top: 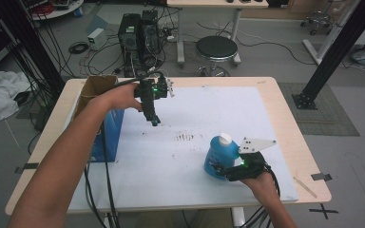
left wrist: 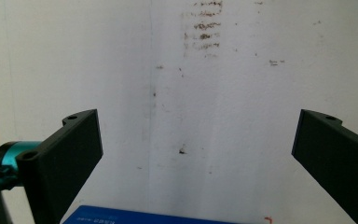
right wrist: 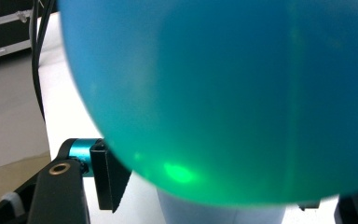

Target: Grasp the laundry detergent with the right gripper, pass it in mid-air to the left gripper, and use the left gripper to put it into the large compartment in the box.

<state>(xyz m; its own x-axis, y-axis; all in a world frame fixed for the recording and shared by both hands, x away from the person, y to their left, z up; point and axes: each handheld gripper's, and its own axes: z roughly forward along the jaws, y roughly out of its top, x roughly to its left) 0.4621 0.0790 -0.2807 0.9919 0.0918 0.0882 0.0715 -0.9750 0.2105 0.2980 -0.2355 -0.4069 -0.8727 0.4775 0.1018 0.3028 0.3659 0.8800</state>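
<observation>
From my end nothing is legible: the blue box [left wrist: 140,218] at the bottom of the left gripper view carries white print too small to read.

blue bottle [right wrist: 223,93] blurred and edge-cropped up close, perhaps hiding the right gripper's [top: 230,169] far jaw
</observation>
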